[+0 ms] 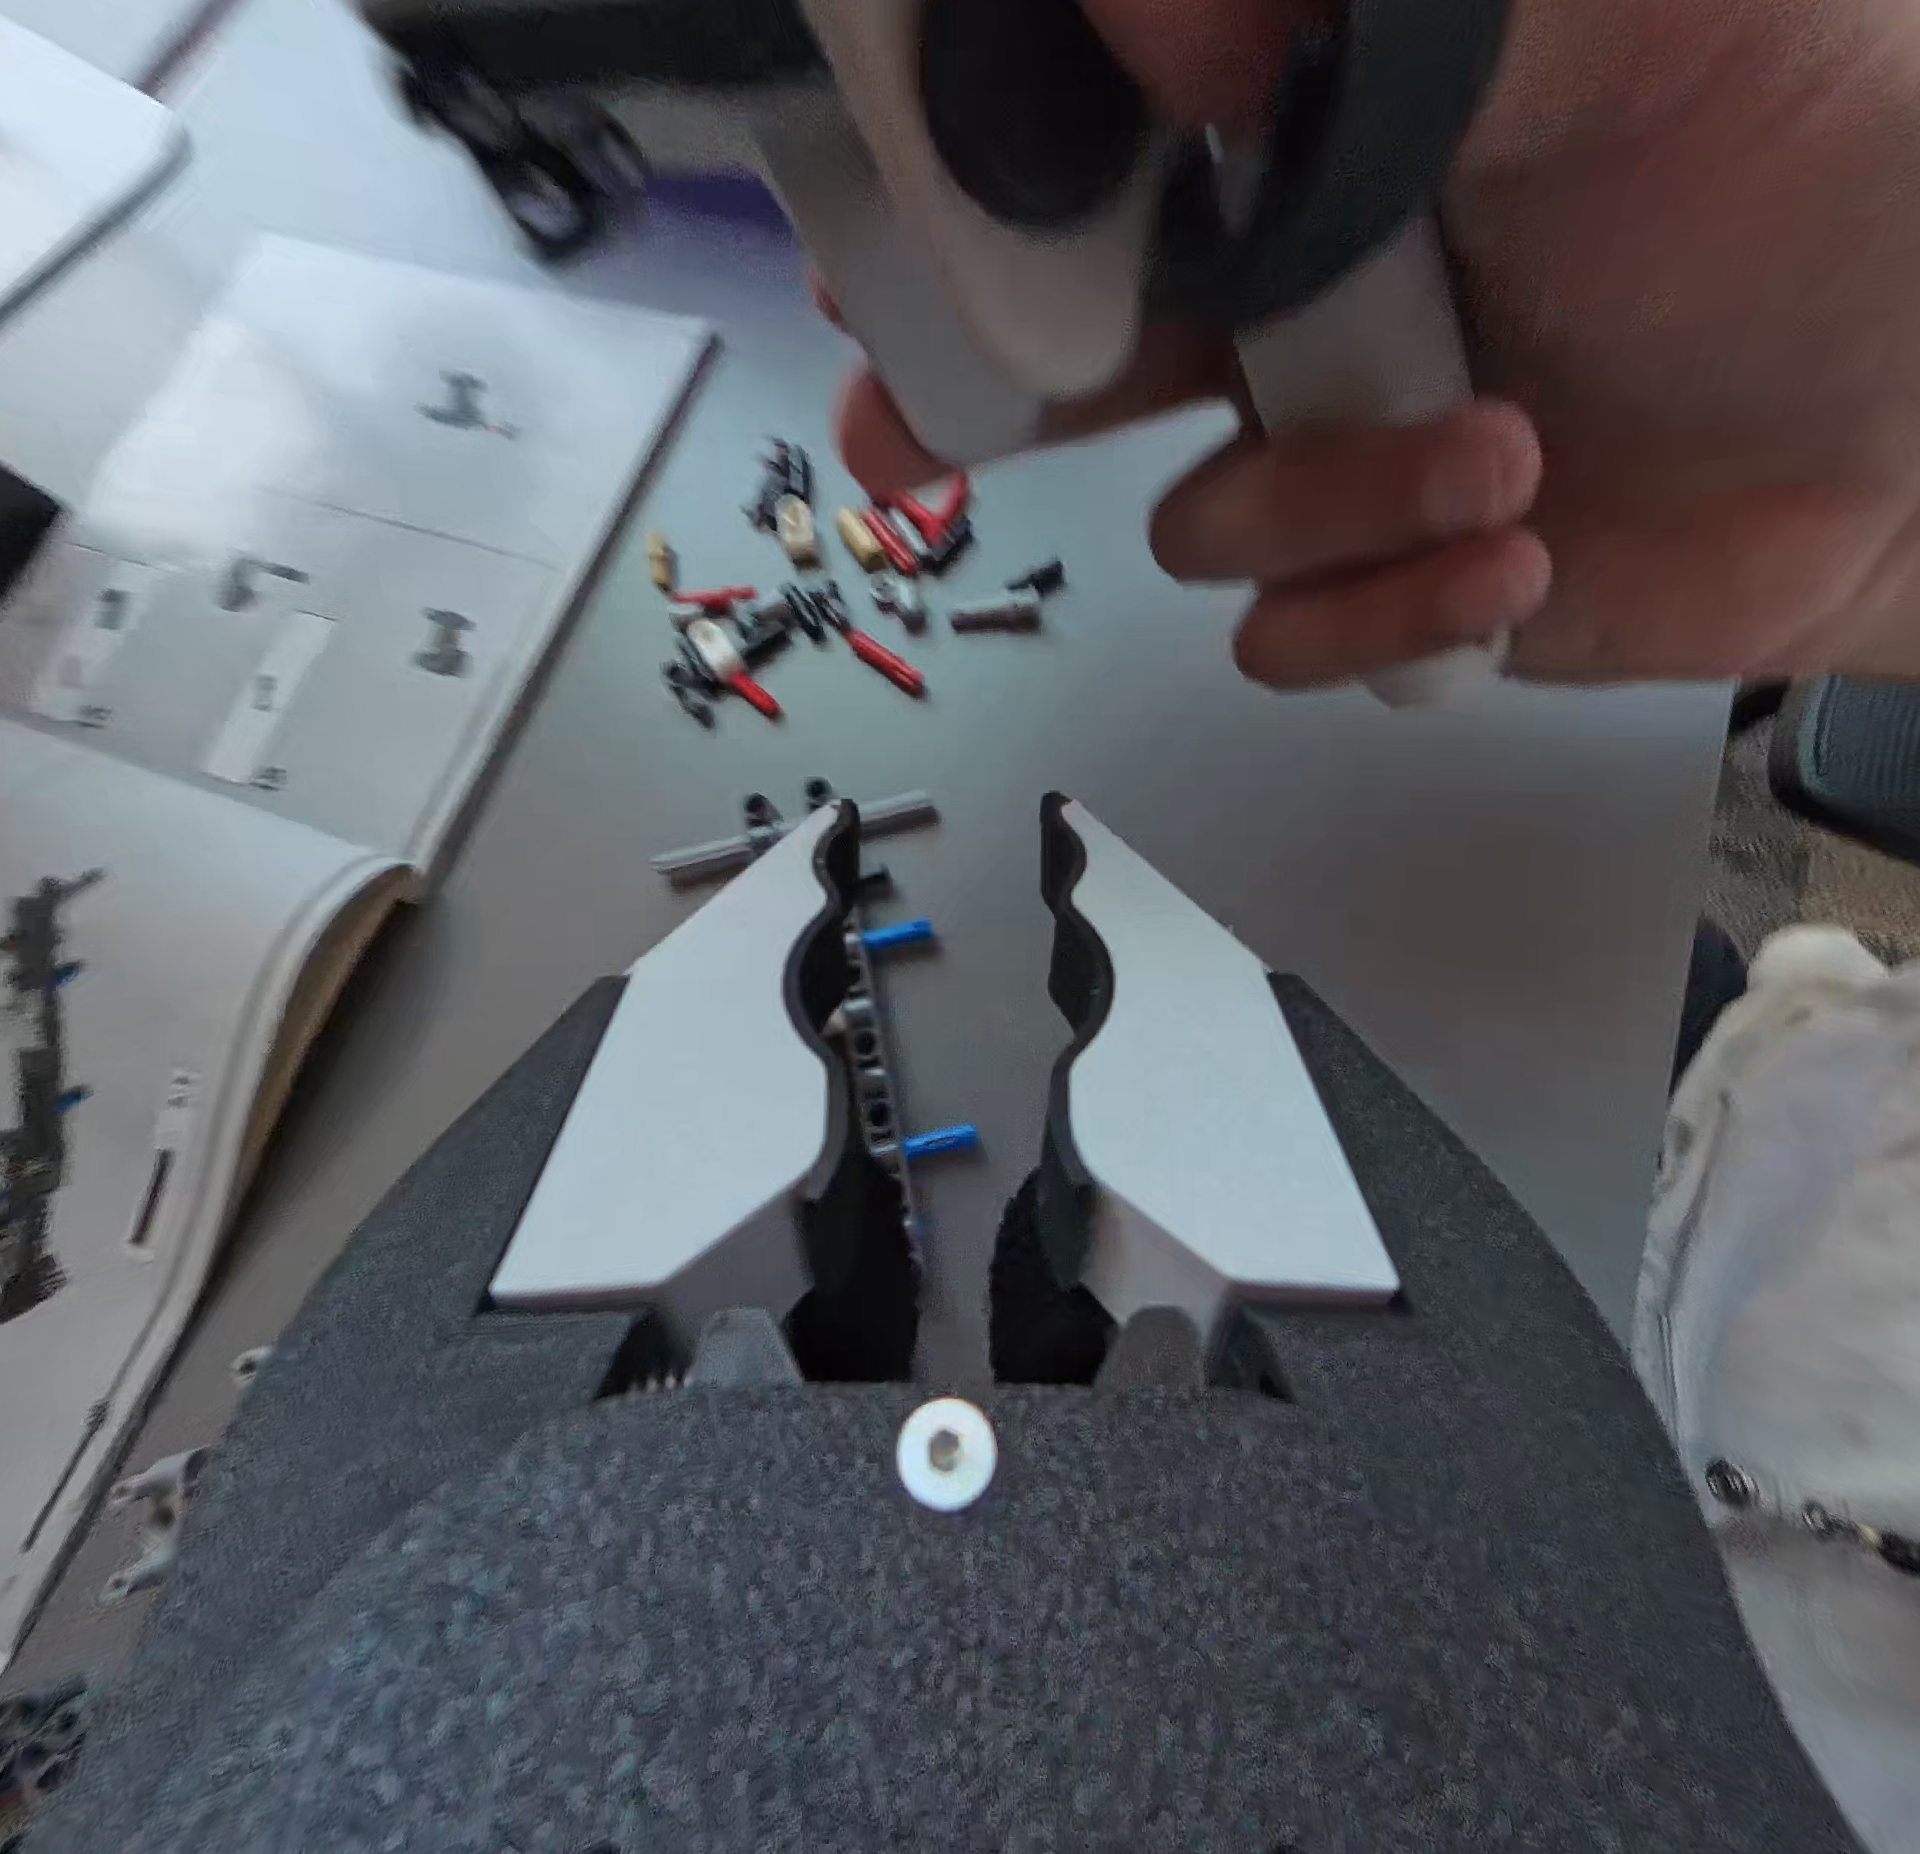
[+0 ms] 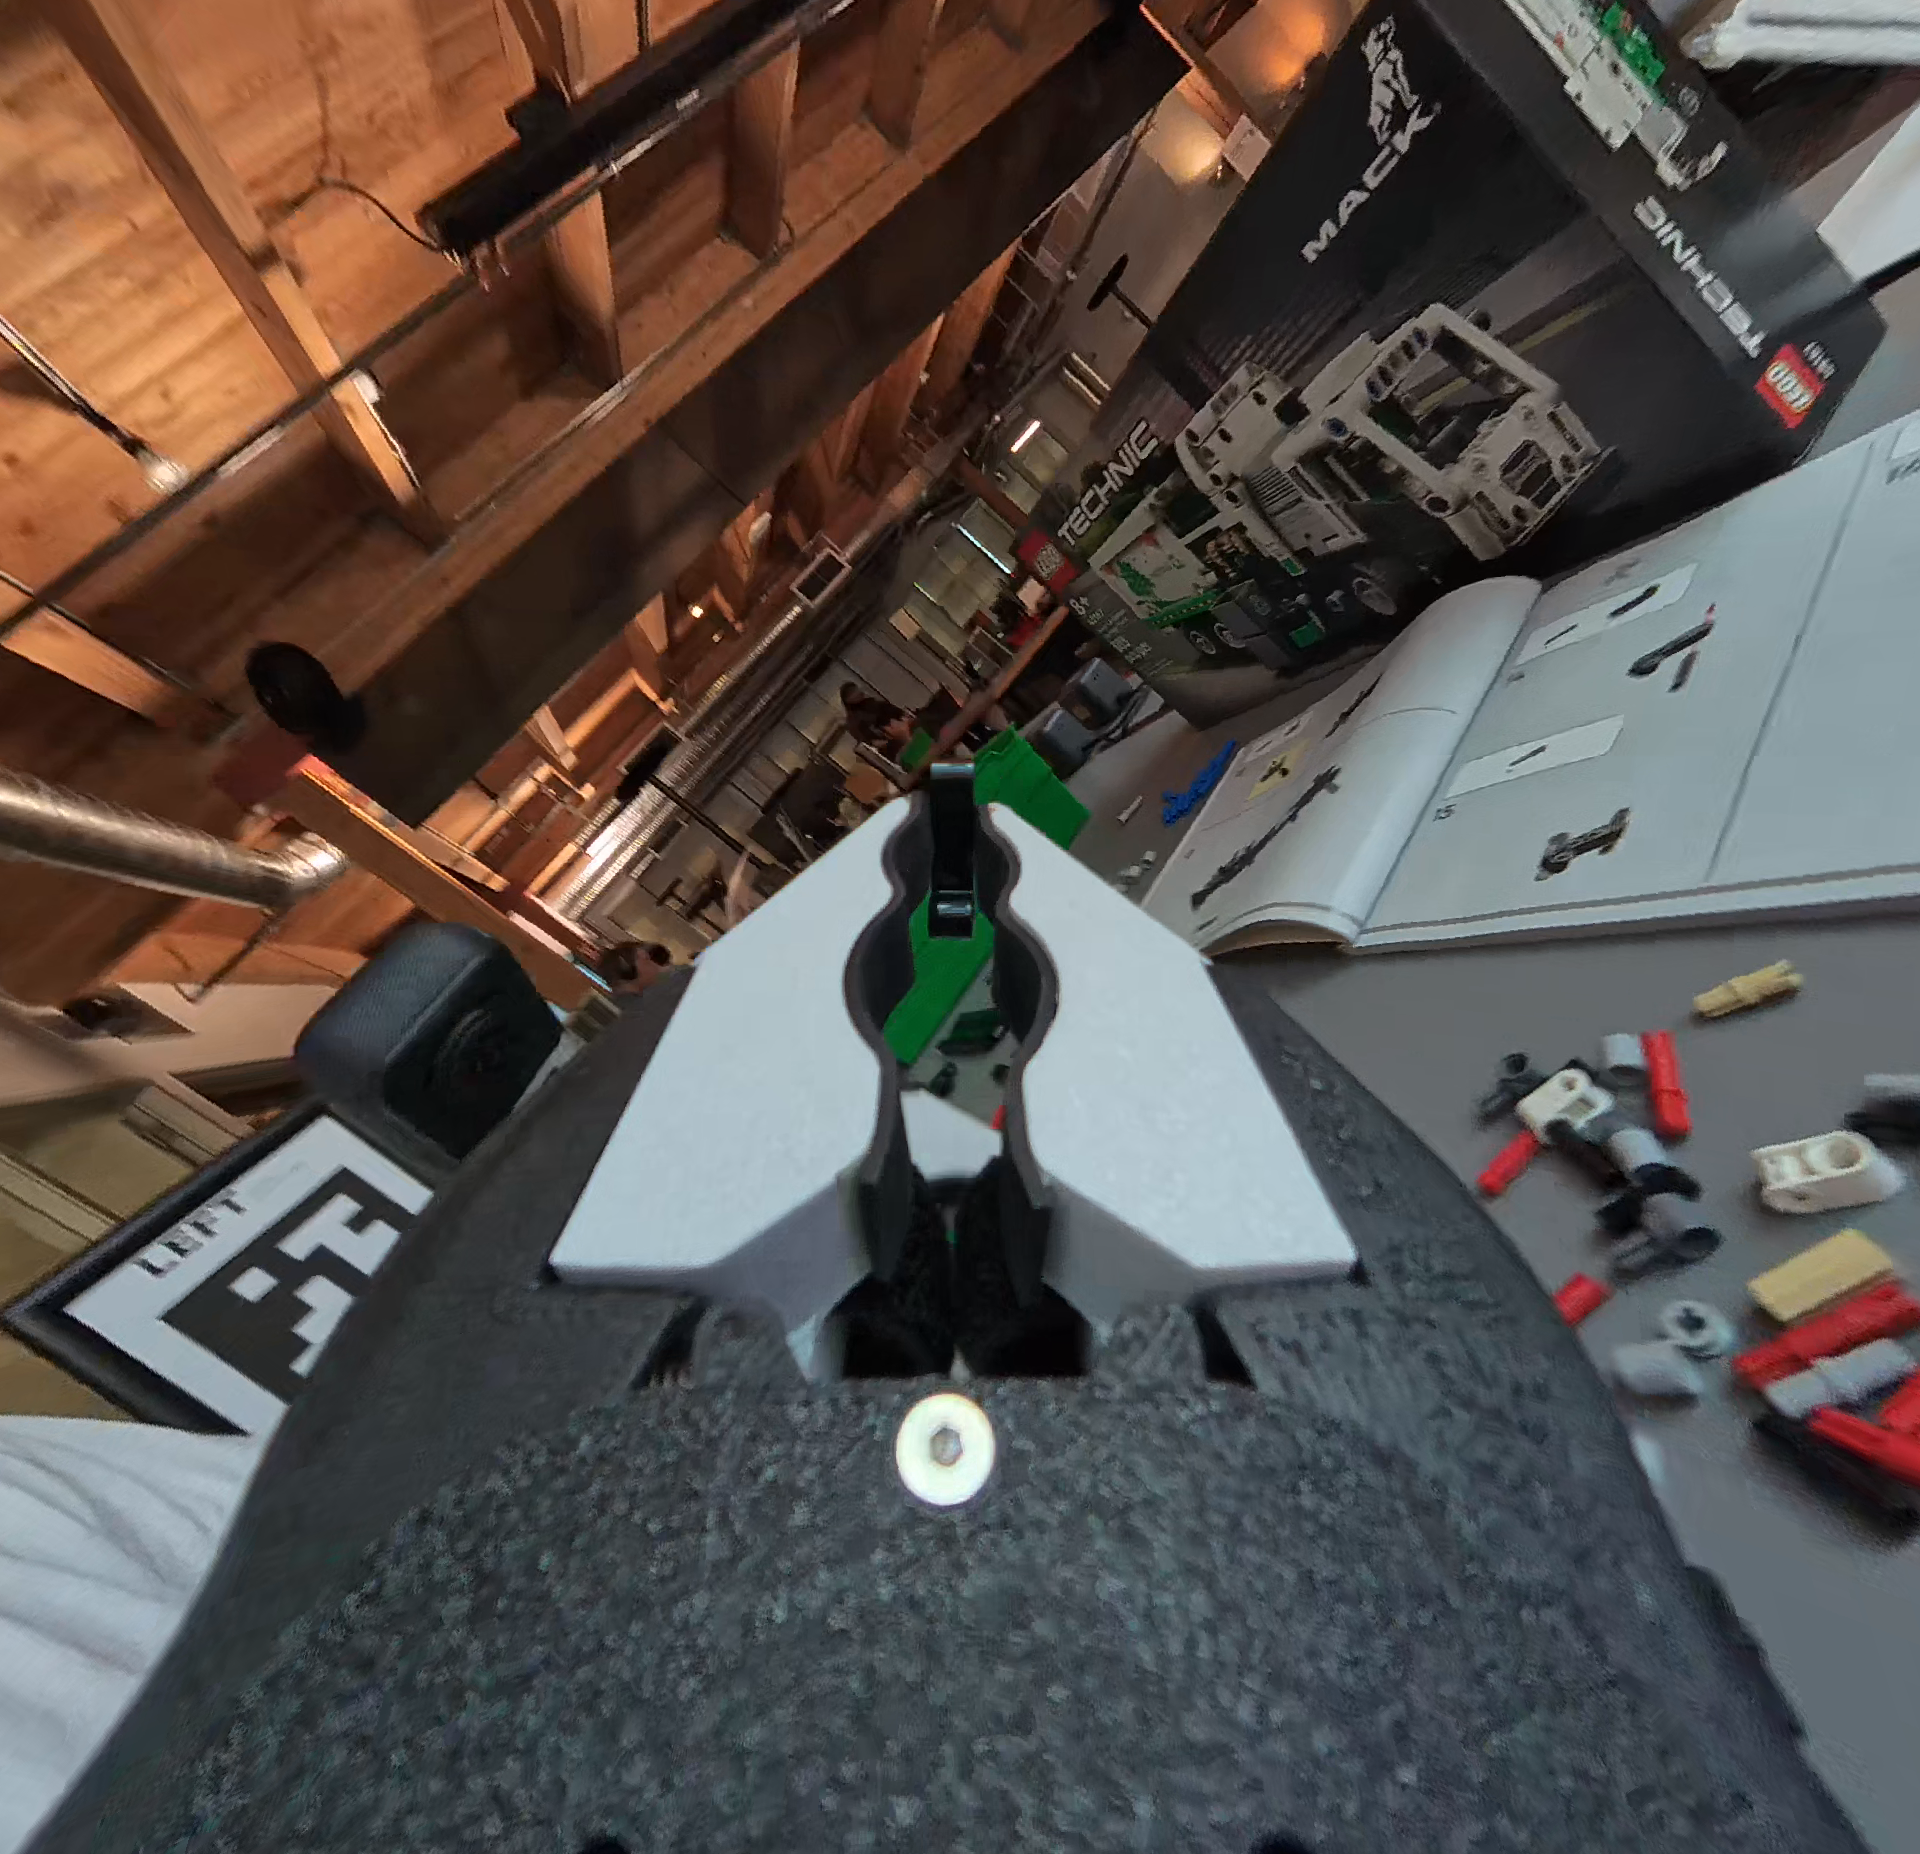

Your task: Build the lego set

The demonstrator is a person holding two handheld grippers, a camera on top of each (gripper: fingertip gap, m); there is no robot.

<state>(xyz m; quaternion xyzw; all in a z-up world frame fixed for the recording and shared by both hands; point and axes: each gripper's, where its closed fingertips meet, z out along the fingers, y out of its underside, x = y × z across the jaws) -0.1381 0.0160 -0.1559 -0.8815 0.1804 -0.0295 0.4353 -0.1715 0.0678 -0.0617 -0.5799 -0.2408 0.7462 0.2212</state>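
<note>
Pinching a small black pin [image 2: 948,848], light, stiff, slippery, at right gripper [image 2: 951,817] tips; left gripper [image 1: 948,817] gaping wide near dark studless beam [image 1: 878,1077], best grasped mid-length.

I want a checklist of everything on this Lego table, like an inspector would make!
Surface: dark grey table, mostly bare in front of the left tool.
Job's things: long dark beam with blue pins lying flat below the left tool; loose red, tan, grey and black pieces farther out; open instruction book at the left; set box behind the book.
Clutter: nothing seen.
Grippers: left tool open, holding nothing; right tool shut on a small black piece, raised off the table.
Cables: a thin one along the ceiling beams.
Surroundings: wooden ceiling, big open room, blurry.
</note>
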